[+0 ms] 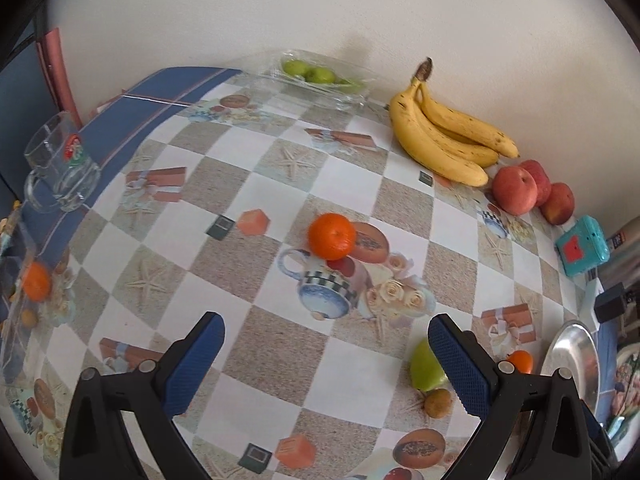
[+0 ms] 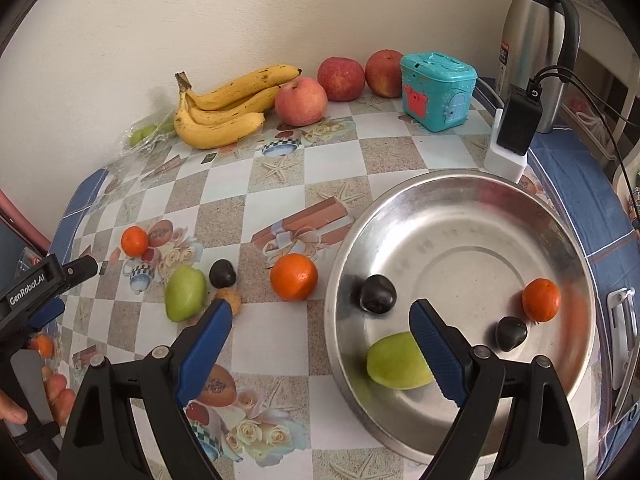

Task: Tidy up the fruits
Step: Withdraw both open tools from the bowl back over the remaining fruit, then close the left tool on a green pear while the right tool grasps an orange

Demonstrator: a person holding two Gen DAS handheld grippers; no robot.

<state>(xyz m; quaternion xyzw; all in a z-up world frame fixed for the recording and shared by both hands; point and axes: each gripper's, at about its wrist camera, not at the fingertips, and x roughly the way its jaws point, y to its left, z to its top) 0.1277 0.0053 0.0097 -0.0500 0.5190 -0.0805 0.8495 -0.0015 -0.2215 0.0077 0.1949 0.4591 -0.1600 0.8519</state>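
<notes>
- Two tongs are open wide, and both hold nothing.
- The right tongs (image 2: 322,344) hang over the near edge of the silver bowl (image 2: 460,200).
- Inside the bowl lie a green fruit (image 2: 394,362), a small orange (image 2: 541,300) and two dark plums (image 2: 377,293) (image 2: 511,333).
- Just left of the bowl, on the checked surface (image 2: 224,184), sits a bigger orange (image 2: 294,277).
- Farther left are a green pear-like fruit (image 2: 185,293), a dark plum (image 2: 222,273) and a little brown fruit (image 2: 231,299), close together.
- The left tongs (image 1: 326,360) hang above the surface, with one orange (image 1: 331,236) ahead of them, well apart.
- Bananas (image 1: 444,136) lie by the wall, with three red apples (image 1: 514,191) just beside them.
- Green fruits sit in a clear plastic tray (image 1: 316,76) at the back.
- A glass mug (image 1: 60,168) stands on the left, on the blue cloth.
- A teal toy box (image 2: 438,90) stands near the apples, and a steel jug (image 2: 532,40) is in the far corner.
</notes>
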